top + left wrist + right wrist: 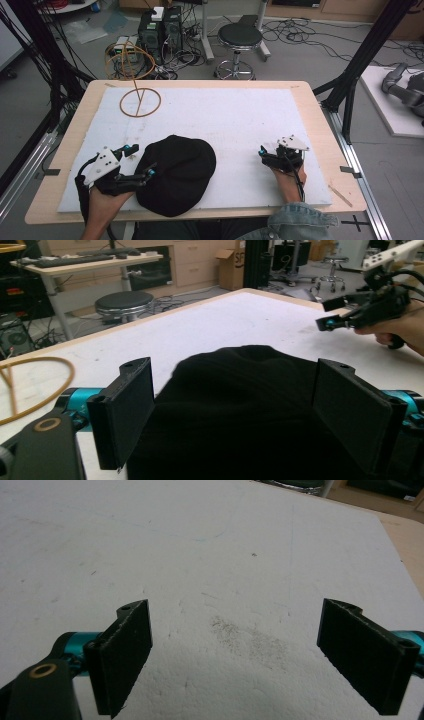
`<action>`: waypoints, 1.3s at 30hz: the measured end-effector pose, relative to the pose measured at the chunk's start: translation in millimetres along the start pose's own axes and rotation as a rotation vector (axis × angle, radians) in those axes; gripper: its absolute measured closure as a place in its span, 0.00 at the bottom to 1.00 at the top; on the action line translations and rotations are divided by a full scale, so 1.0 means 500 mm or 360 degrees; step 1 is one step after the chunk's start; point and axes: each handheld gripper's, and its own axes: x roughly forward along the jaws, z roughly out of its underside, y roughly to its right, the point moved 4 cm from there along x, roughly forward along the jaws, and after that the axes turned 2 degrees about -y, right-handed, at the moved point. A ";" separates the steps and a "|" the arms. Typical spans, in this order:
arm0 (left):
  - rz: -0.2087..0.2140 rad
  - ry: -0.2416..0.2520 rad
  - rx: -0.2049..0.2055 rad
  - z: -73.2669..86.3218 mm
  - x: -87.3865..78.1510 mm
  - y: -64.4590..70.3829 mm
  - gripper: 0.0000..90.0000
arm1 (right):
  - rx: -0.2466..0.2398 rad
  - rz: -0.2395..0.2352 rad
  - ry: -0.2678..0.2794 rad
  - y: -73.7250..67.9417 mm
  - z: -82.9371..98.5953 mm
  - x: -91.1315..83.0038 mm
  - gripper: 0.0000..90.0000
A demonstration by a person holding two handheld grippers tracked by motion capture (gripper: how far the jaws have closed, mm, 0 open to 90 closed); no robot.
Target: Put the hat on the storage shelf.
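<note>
Black fabric item: a black cap [176, 173] is lying on the white sheet [235, 120] near the front edge of the worktop [312, 107], left of centre; in the left gripper view its dark crown [240, 405] is sitting between the two jaws.
Left gripper: the left gripper [134, 161] is resting at the cap's left side, jaws standing wide apart; one jaw is lying over the cap's left edge, the other is sitting on the sheet just beside it. In the left gripper view [235, 412] the cap is bulging up between the pads; whether either pad is touching the fabric I cannot tell.
Left hand: the left hand [107, 200] is holding the gripper body from below, forearm coming in from the bottom edge.
Right gripper: the right gripper [263, 151] is sitting well apart from the cap, on the right part of the sheet, jaws spread wide with nothing between them; the right gripper view [235, 657] is showing bare, faintly scuffed sheet between the pads.
Right hand: the right hand [287, 180] is gripping from behind, a denim sleeve [300, 222] is showing at the bottom.
Wire stand: a tan wire-hoop stand [136, 82] is standing at the far left of the sheet, well apart from the cap.
Background: a black stool [240, 37] is standing on the floor beyond the worktop.
</note>
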 end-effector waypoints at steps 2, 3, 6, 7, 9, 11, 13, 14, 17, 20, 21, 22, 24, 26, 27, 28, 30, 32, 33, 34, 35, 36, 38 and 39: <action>0.0018 -0.0003 0.0014 -0.001 0.003 0.010 0.19 | 0.0000 -0.0002 0.0001 0.000 0.000 0.000 0.16; 0.0030 0.0002 0.0007 -0.002 0.005 0.016 0.19 | -0.0001 -0.0003 0.0001 0.000 0.000 0.000 0.16; 0.0055 -0.0001 0.0028 -0.002 0.011 0.031 0.19 | 0.0000 -0.0001 0.0001 0.000 0.000 0.000 0.16; 0.0060 0.0000 0.0037 -0.001 0.013 0.037 0.19 | 0.0001 -0.0004 0.0002 0.000 0.000 0.000 0.16; 0.0074 -0.0011 0.0048 0.002 0.020 0.045 0.19 | -0.0002 -0.0003 0.0001 0.000 0.000 0.000 0.16; 0.0088 -0.0014 0.0055 0.004 0.024 0.050 0.19 | 0.0001 -0.0003 0.0001 0.000 0.000 0.000 0.16; 0.0085 -0.0016 0.0057 0.008 0.027 0.053 0.19 | -0.0002 -0.0002 0.0004 0.001 0.000 0.000 0.16; 0.0084 -0.0015 0.0059 0.010 0.028 0.054 0.19 | -0.0001 -0.0002 0.0003 0.000 -0.001 0.000 0.16; 0.0075 -0.0029 0.0072 0.015 0.034 0.056 0.19 | -0.0007 -0.0006 0.0003 0.000 0.000 0.000 0.16; 0.0075 -0.0040 0.0061 0.020 0.039 0.056 0.19 | -0.0005 -0.0004 0.0004 0.000 -0.001 0.000 0.16; 0.0080 -0.0046 0.0059 0.021 0.041 0.056 0.19 | -0.0007 -0.0002 0.0004 0.000 -0.001 0.000 0.16; 0.0081 -0.0052 0.0063 0.022 0.043 0.057 0.19 | -0.0013 -0.0002 0.0004 0.001 -0.001 0.001 0.16; 0.0066 -0.0059 0.0074 0.026 0.047 0.058 0.19 | -0.0015 -0.0004 0.0003 0.001 -0.001 0.001 0.16; 0.0059 -0.0073 0.0082 0.029 0.050 0.057 0.19 | -0.0007 -0.0004 0.0004 0.000 -0.001 0.000 0.16; 0.0057 -0.0076 0.0083 0.030 0.051 0.057 0.19 | -0.0010 -0.0004 0.0003 0.000 0.000 0.000 0.16; 0.0051 -0.0080 0.0091 0.032 0.052 0.057 0.19 | -0.0007 -0.0004 0.0002 0.000 0.000 0.000 0.16; 0.0041 -0.0088 0.0101 0.035 0.054 0.056 0.19 | -0.0014 -0.0005 0.0005 0.000 -0.001 0.000 0.16; 0.0041 -0.0098 0.0099 0.037 0.056 0.055 0.19 | -0.0007 -0.0005 0.0003 0.000 -0.001 0.000 0.16; 0.0034 -0.0101 0.0103 0.038 0.056 0.054 0.20 | -0.0014 -0.0005 0.0005 0.000 -0.001 0.001 0.16; 0.0034 -0.0104 0.0105 0.038 0.056 0.054 0.22 | -0.0007 -0.0004 0.0003 0.000 -0.001 0.000 0.16; 0.0033 -0.0106 0.0101 0.039 0.056 0.053 0.22 | -0.0007 -0.0004 0.0003 0.000 -0.001 0.000 0.16; 0.0031 -0.0112 0.0106 0.040 0.056 0.052 0.23 | -0.0008 -0.0005 0.0003 0.000 -0.001 0.000 0.16; 0.0031 -0.0117 0.0105 0.041 0.056 0.052 0.25 | -0.0008 -0.0004 0.0004 0.000 -0.001 0.000 0.16; 0.0030 -0.0119 0.0108 0.042 0.056 0.052 0.26 | -0.0015 -0.0005 0.0005 0.000 -0.001 0.001 0.16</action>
